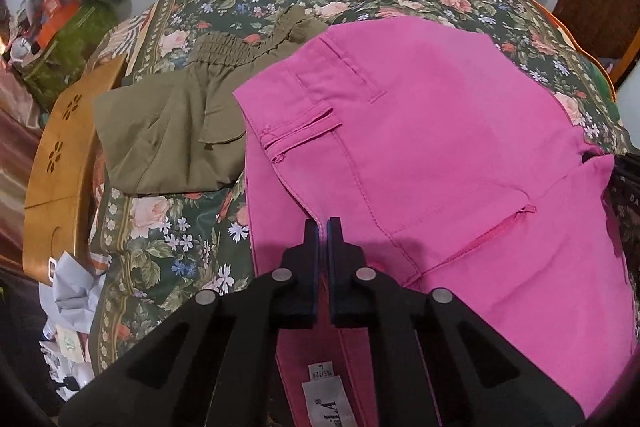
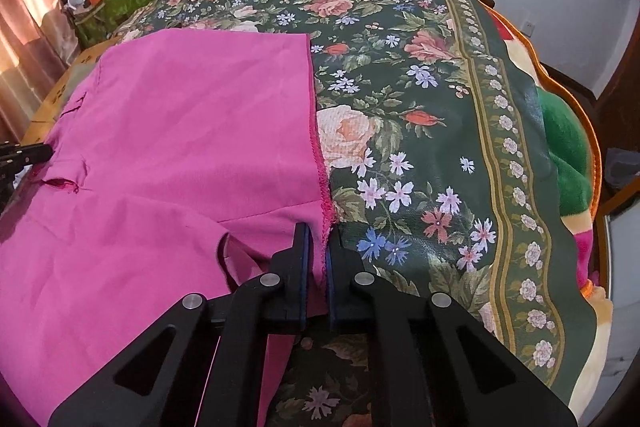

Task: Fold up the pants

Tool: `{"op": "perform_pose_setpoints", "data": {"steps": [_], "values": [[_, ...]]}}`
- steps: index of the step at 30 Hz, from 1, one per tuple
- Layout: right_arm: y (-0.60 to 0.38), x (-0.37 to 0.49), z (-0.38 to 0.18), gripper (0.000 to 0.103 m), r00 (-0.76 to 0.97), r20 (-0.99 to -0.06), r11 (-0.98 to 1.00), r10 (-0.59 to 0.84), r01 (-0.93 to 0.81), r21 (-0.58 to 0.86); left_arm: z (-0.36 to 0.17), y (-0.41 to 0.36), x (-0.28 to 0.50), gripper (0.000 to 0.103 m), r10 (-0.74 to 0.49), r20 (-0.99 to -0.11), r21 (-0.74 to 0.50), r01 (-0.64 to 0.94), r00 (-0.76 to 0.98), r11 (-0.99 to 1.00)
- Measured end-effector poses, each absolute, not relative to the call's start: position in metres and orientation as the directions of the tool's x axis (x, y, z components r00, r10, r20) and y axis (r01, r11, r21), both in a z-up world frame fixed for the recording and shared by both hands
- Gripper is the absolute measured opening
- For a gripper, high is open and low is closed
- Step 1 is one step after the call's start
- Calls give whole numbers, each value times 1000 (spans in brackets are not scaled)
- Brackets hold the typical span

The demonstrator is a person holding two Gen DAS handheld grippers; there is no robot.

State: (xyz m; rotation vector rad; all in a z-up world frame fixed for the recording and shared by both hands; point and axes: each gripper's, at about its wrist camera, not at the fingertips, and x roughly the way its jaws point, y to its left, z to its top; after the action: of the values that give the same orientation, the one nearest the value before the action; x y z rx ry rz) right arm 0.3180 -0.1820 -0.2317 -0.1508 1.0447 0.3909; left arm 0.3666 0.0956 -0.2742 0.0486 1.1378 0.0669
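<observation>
**Pink pants pinched at both ends**

The pink pants [image 1: 420, 147] are taken as the landmark; they are spread flat on a floral cloth [image 2: 420, 115].

Nearest in the left wrist view, the left gripper [image 1: 323, 227] is seen with its fingers [image 1: 310, 239] drawn nearly together over the waistband edge of the pants, with pink fabric pinched between them. A white size label [image 1: 326, 403] is visible just below, inside the waistband.

Nearest in the right wrist view, the right gripper [image 2: 316, 233] is seen clamped on the stitched hem edge of the pants, a thin fold of pink cloth being caught between the almost closed fingers [image 2: 300, 247].

Beyond the pants' waist end, folded olive trousers [image 1: 172, 131] are laid on the same cloth, their near corner tucked just beside the pink fabric. Farther off on that side, a wooden board [image 1: 60, 163] with cut-out flower shapes is seen, and behind it a pile of clutter [image 1: 68, 23] against the wall.
</observation>
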Motion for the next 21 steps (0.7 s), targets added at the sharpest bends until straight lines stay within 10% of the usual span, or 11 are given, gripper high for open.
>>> {"op": "perform_pose_setpoints", "data": {"steps": [10,21], "values": [[-197,310,-207,13,467,-840,929,277,-354,110,-246,113,352,16,32,-887,39,5,460,999],[-197,319,-131,64,645,-699,938,308,-330,108,-201,157,372,66,74,-811,-6,-134,581,991]]}}
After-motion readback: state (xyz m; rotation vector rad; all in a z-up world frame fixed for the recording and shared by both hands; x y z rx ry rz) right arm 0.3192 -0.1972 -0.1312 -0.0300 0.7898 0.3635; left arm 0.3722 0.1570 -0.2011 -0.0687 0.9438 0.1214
